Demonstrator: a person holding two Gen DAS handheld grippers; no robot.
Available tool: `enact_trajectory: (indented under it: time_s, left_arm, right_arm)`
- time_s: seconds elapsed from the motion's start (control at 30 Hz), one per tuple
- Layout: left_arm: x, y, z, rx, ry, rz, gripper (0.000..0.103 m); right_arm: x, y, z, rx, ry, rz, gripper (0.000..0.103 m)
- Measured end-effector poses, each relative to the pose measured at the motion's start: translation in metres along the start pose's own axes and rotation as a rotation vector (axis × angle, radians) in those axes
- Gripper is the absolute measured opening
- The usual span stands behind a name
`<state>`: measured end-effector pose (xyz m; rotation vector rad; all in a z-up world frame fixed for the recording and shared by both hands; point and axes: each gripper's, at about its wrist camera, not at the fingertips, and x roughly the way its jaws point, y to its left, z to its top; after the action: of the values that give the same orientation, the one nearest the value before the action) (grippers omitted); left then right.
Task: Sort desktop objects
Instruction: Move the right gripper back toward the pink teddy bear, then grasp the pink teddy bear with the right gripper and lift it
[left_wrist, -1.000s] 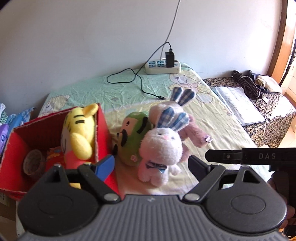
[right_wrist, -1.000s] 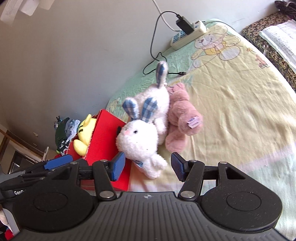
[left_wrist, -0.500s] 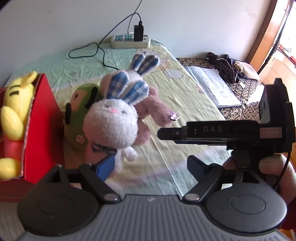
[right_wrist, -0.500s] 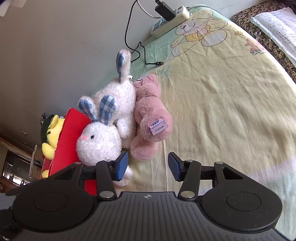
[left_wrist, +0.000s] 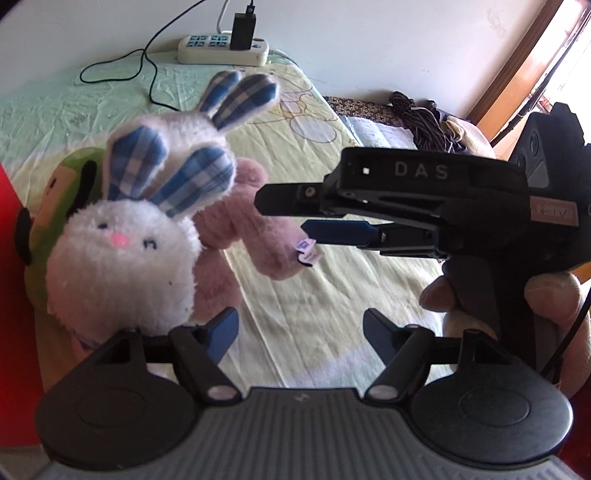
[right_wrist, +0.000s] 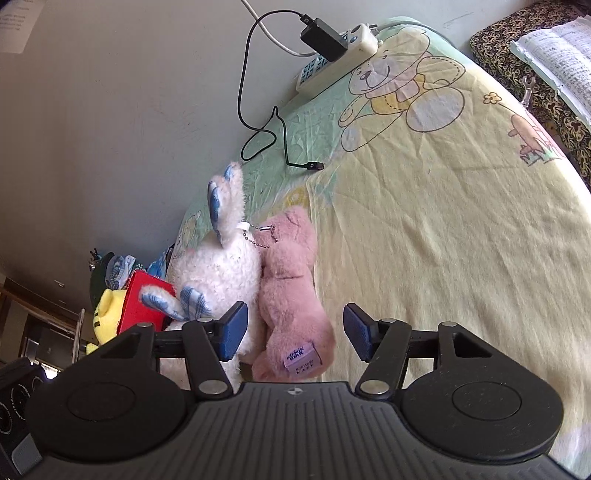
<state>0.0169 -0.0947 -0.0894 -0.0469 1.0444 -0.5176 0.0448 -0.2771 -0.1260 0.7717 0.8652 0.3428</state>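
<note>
Pink plush bear (right_wrist: 291, 310), purple tag, between spread fingers of right gripper (right_wrist: 295, 338); left gripper (left_wrist: 301, 332) likewise agape.

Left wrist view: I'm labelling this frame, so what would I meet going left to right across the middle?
Red box wall → green round plush toy → white plush rabbit with blue checked ears → pink plush toy → black right gripper → the hand holding it.

Open bedsheet (right_wrist: 461, 240) rightward; plush toys (right_wrist: 258, 280), red box (right_wrist: 142, 302) crowding left
</note>
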Motion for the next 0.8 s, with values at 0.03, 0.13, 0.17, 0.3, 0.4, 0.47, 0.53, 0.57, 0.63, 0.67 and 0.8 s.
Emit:
enact_trajectory:
  time_s: [0.03,0.13,0.17,0.3,0.4,0.47,0.53,0.57,0.63,0.67,0.8]
  left_arm:
    - [0.002,0.000,0.002,0.003,0.000,0.005,0.076]
    - [0.006,0.002,0.005,0.008,0.006,0.014,0.076]
    - [0.007,0.003,0.006,0.012,0.007,0.019,0.076]
    - [0.008,0.005,0.008,0.025,0.015,0.005,0.079]
    - [0.006,0.004,0.007,0.052,0.019,-0.012,0.079]
    - [0.002,0.004,0.006,0.068,0.024,-0.042,0.079]
    - [0.000,0.005,0.005,0.066,0.031,-0.074,0.080]
    - [-0.001,0.005,0.005,0.065,0.032,-0.086,0.080]
    - [-0.002,0.004,0.005,0.076,0.030,-0.102,0.082]
    - [-0.002,0.003,0.005,0.083,0.029,-0.111,0.082]
    - [0.011,-0.007,0.009,0.088,0.053,-0.161,0.084]
  right_arm:
    - [0.004,0.000,0.003,-0.007,0.015,0.006,0.056]
    - [0.014,-0.004,0.008,-0.001,0.063,0.025,0.034]
    - [0.018,-0.005,0.008,0.003,0.081,0.022,0.032]
    - [0.012,-0.009,0.001,0.017,0.076,0.034,0.029]
    - [-0.002,-0.012,-0.004,0.044,0.070,0.051,0.026]
    - [-0.012,-0.014,-0.005,0.039,0.067,0.041,0.026]
    - [-0.026,-0.018,-0.010,0.044,0.070,0.027,0.025]
    - [-0.033,-0.021,-0.013,0.049,0.072,0.021,0.025]
    - [-0.047,-0.026,-0.018,0.061,0.075,0.001,0.025]
    - [-0.055,-0.030,-0.020,0.066,0.072,-0.007,0.025]
    - [-0.085,-0.044,-0.031,0.108,0.055,-0.054,0.025]
